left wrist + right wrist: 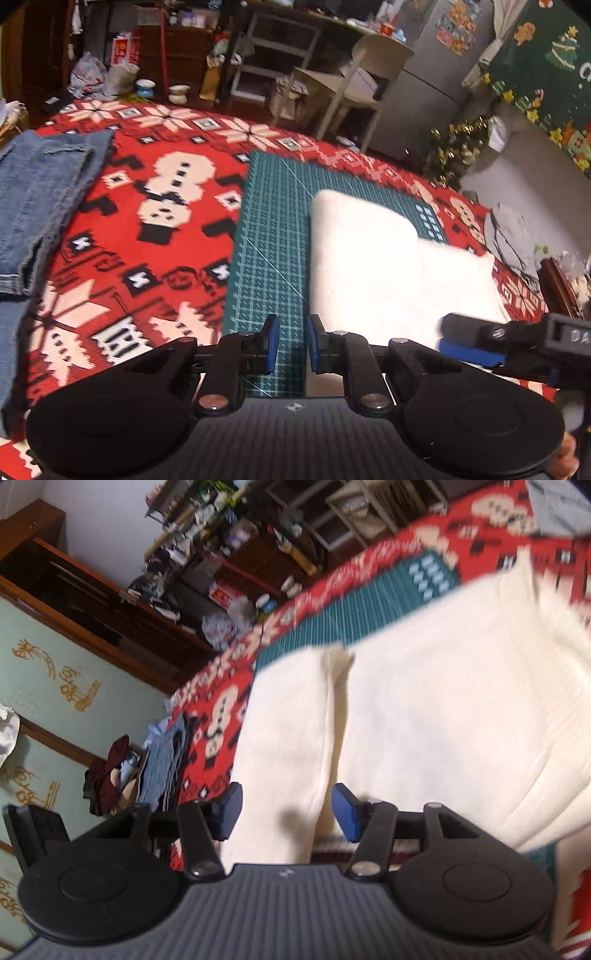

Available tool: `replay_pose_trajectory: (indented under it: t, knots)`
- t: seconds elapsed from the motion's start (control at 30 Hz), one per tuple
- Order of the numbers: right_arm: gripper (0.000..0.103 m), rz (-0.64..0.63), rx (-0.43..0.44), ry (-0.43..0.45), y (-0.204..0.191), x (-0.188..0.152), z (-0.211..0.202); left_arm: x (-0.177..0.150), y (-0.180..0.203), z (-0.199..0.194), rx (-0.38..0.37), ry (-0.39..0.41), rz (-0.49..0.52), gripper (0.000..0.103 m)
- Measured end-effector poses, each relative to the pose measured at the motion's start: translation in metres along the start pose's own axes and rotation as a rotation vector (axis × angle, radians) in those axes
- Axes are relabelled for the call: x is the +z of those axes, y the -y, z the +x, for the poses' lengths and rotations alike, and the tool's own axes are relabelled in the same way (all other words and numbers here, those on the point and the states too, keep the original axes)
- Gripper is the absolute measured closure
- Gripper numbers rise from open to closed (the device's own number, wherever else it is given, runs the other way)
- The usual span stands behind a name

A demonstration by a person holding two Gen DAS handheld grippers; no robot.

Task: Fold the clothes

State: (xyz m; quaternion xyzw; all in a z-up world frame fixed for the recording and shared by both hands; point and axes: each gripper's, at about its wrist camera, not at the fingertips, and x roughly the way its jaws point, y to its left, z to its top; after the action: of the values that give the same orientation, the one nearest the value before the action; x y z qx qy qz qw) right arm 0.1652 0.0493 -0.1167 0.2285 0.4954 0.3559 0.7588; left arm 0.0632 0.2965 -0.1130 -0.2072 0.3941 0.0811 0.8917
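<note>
Left wrist: my left gripper (291, 341) nearly closed, empty; white garment (364, 258) at 2 o'clock on mat (271, 236). Right gripper (286, 812) half-open over it (blurred); risk pinching one layer only

We saw warm indoor light, even across the red patterned blanket (147, 229). The white knit garment (443, 701) was overexposed, its texture nearly washed out. The right wrist view was smeared by motion blur, the left sharper. A small soft shadow fell on the garment near the blue pads. Fisheye bending curved both views' edges, corners dark
</note>
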Motion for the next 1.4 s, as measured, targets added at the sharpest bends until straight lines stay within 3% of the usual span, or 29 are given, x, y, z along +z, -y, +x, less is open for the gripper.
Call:
replay_pose_trajectory:
  t: [0.1, 0.37, 0.4, 0.43, 0.7, 0.83, 1.0, 1.23, 1.4]
  knots:
    - [0.045, 0.05, -0.004, -0.021, 0.006, -0.003, 0.009, -0.001, 0.001, 0.001, 0.001, -0.003, 0.002, 0.09]
    - [0.048, 0.213, 0.122, -0.053, 0.022, -0.014, 0.033, -0.002, 0.003, 0.007, 0.008, -0.019, 0.014, 0.097]
    - [0.067, 0.22, 0.125, -0.046, 0.023, -0.013, 0.034, -0.003, 0.005, 0.008, 0.02, -0.022, 0.027, 0.097]
    - [0.093, 0.21, 0.113, -0.049, 0.023, -0.012, 0.037, -0.004, 0.006, 0.01, 0.031, -0.028, 0.034, 0.099]
    - [0.094, -0.044, 0.017, 0.069, -0.016, -0.001, -0.002, -0.003, 0.01, -0.001, -0.062, 0.005, 0.036, 0.099]
    - [0.094, 0.028, -0.062, 0.018, 0.008, -0.001, 0.004, -0.005, 0.022, 0.004, -0.061, -0.005, 0.094, 0.099]
    - [0.094, -0.025, -0.146, 0.001, 0.011, -0.008, 0.016, -0.008, 0.025, 0.008, -0.052, -0.032, 0.117, 0.098]
    - [0.095, -0.109, -0.178, 0.047, -0.003, -0.011, 0.003, -0.004, 0.021, -0.001, -0.157, 0.004, 0.066, 0.099]
    - [0.095, -0.07, -0.184, 0.009, 0.009, -0.015, 0.008, -0.011, 0.036, 0.012, -0.087, -0.037, 0.161, 0.099]
